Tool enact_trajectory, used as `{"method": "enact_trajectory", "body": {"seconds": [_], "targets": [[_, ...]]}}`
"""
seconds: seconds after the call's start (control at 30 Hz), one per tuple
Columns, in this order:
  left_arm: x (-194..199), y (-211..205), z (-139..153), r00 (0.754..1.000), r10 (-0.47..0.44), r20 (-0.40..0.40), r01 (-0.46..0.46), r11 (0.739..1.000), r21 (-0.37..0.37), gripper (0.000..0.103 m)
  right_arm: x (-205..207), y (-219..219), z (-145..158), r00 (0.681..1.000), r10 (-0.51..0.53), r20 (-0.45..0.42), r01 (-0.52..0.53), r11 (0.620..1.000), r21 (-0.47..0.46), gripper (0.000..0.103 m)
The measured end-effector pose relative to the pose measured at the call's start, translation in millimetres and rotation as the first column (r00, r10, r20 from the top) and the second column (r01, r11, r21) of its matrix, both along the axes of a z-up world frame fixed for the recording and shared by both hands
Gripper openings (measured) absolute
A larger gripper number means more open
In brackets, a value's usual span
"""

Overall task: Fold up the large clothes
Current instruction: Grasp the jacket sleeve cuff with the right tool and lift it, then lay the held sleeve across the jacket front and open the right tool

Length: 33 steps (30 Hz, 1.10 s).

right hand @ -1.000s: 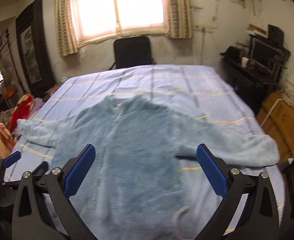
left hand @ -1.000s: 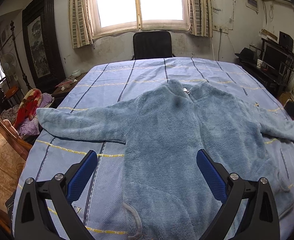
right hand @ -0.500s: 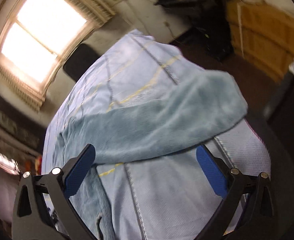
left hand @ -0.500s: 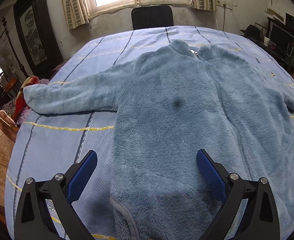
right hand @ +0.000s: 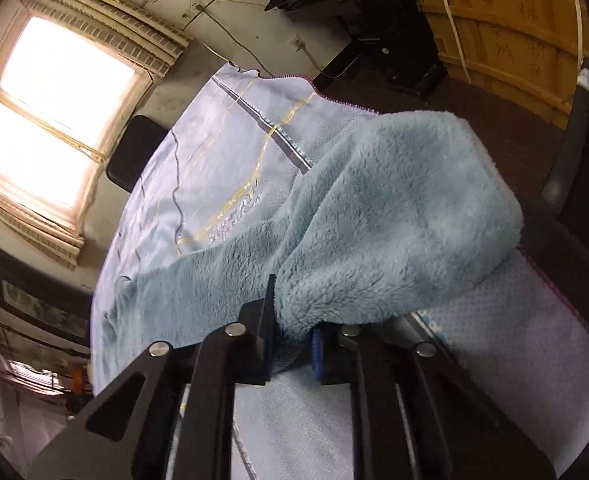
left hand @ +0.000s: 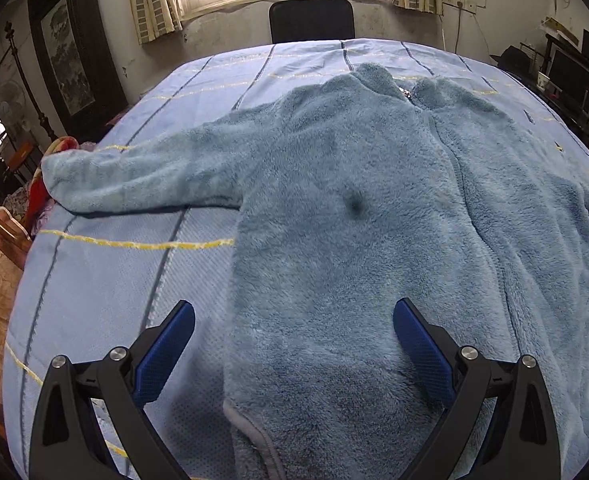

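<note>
Right gripper (right hand: 292,320) is pinching the fleece's (left hand: 354,216) sleeve (right hand: 394,216) at the bench's (left hand: 106,280) right edge; left gripper (left hand: 294,336) is hovering wide open over the near hem, fleece lying spread flat on the bench.
</note>
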<state>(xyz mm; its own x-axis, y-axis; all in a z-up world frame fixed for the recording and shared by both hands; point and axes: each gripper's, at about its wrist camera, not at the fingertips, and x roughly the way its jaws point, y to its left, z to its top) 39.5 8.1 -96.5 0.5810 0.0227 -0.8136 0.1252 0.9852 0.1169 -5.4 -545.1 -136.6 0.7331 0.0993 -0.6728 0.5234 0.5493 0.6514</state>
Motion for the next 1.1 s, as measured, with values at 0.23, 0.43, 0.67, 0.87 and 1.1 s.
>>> {"method": "enact_trajectory", "body": {"seconds": [0.23, 0.43, 0.67, 0.87, 1.1], "targets": [[22, 12, 33, 0.998, -0.001, 0.070, 0.000, 1.000, 0.021, 0.100, 6, 20, 58, 0.997, 0.053, 0.064, -0.040, 0.981, -0.190, 0.010], [59, 22, 25, 0.998, 0.019, 0.057, -0.019, 1.000, -0.005, 0.100, 34, 78, 112, 0.980, 0.178, 0.093, -0.137, 0.930, -0.342, 0.010], [76, 48, -7, 0.997, 0.071, -0.020, -0.072, 0.995, -0.063, 0.100, 87, 178, 148, 0.928, 0.364, 0.081, -0.280, 0.824, -0.493, 0.010], [81, 62, -10, 0.994, 0.093, -0.057, -0.099, 0.988, -0.122, 0.100, 130, 266, 139, 0.846, 0.533, 0.017, -0.436, 0.709, -0.554, 0.010], [81, 55, -8, 0.995, 0.089, -0.048, -0.093, 0.991, -0.093, 0.100, 152, 342, 79, 0.726, 0.673, -0.141, -0.620, 0.553, -0.557, 0.012]]}}
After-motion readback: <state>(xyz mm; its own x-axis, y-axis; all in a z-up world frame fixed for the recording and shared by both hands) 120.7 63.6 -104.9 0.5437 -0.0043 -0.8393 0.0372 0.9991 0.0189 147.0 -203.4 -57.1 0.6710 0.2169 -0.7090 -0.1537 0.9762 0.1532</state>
